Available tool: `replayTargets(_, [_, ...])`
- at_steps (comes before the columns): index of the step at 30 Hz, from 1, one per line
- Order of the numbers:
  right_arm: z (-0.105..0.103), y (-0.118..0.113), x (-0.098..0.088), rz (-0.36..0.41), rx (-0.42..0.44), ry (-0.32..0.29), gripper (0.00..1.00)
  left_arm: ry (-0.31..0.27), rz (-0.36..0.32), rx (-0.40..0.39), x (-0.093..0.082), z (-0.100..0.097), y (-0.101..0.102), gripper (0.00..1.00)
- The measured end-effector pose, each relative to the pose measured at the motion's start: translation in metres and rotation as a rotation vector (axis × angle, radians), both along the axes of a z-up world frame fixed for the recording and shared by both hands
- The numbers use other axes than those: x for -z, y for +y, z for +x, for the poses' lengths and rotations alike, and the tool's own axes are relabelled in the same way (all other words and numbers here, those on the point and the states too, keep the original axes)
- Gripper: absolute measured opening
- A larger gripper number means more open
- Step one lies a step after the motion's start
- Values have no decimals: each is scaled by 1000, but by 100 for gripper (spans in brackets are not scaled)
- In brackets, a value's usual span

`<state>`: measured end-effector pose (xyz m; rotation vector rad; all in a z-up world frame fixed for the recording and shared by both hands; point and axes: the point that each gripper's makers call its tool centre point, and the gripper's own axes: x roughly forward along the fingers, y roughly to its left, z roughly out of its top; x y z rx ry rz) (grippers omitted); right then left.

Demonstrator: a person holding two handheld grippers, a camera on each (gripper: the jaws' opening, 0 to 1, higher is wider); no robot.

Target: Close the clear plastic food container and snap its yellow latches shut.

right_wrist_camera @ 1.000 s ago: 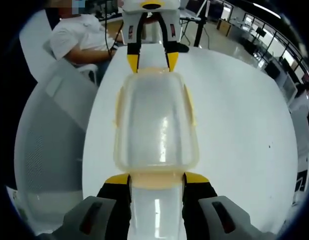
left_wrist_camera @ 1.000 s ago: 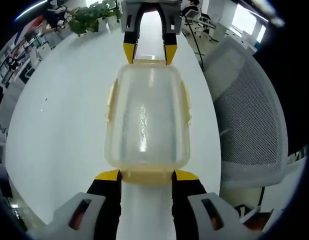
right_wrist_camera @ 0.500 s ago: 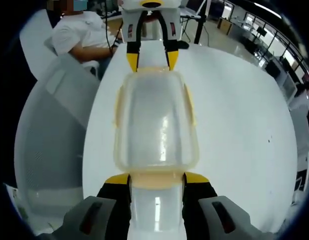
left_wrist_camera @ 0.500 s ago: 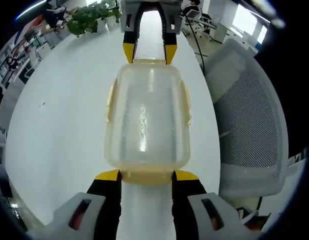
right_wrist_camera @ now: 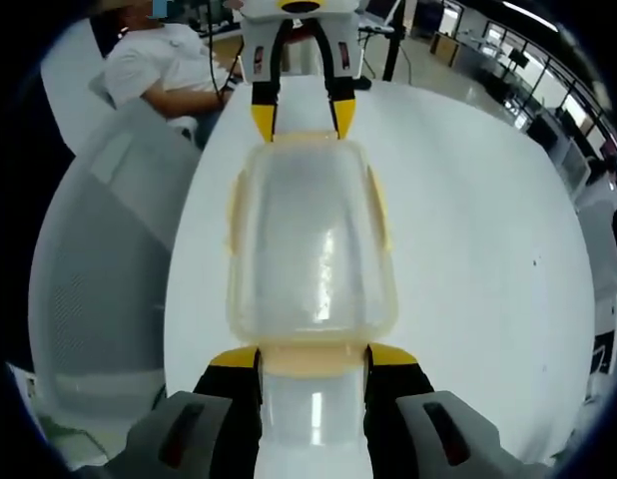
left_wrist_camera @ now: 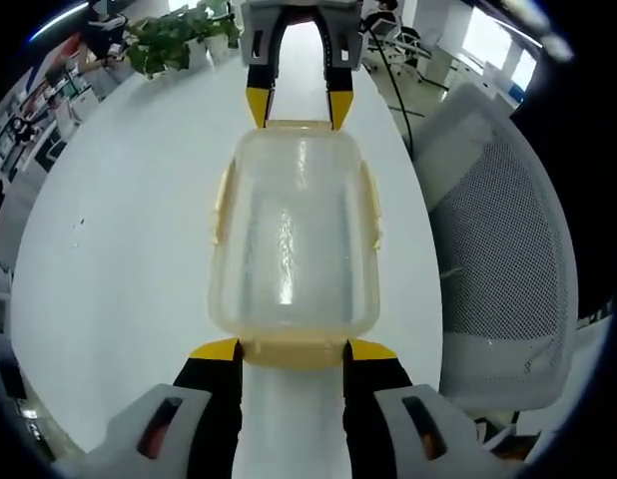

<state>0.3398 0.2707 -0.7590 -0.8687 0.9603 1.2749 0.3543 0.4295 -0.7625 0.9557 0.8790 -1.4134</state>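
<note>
The clear plastic container [left_wrist_camera: 289, 239] lies lengthwise over the white table [left_wrist_camera: 119, 220] with its lid on. Pale yellow side latches [left_wrist_camera: 221, 205] run along its long edges. My left gripper [left_wrist_camera: 294, 351] is at the near short end, with the yellow end latch [left_wrist_camera: 294, 351] held between its jaws. My right gripper [left_wrist_camera: 294, 105] grips the far end the same way. In the right gripper view, the container [right_wrist_camera: 310, 239] sits between my right gripper [right_wrist_camera: 310, 356] below and my left gripper [right_wrist_camera: 302, 118] above.
A grey mesh office chair [left_wrist_camera: 498, 249] stands beside the table edge, seen as the chair [right_wrist_camera: 99, 259] in the right gripper view. A potted plant [left_wrist_camera: 174, 40] sits at the table's far end. A seated person [right_wrist_camera: 159, 70] is behind the chair.
The background has slid a little in both views, while the container keeps its place between both grippers. Jaw spacing is unchanged.
</note>
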Motion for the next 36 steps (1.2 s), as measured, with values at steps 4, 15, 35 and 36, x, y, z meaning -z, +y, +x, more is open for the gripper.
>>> replayTargets(4, [-1, -7, 2, 3, 4, 5, 38, 4, -3, 2, 1, 0, -6, 38])
replayTargets(15, [-2, -21, 7, 9, 4, 7, 38, 0, -1, -1, 3, -2, -21, 38])
replayTargets(35, [0, -55, 10, 21, -1, 7, 38, 4, 7, -5, 6, 0, -55, 38])
replayTargets(36, [0, -56, 10, 22, 0, 9, 38, 5, 8, -5, 6, 0, -56, 38])
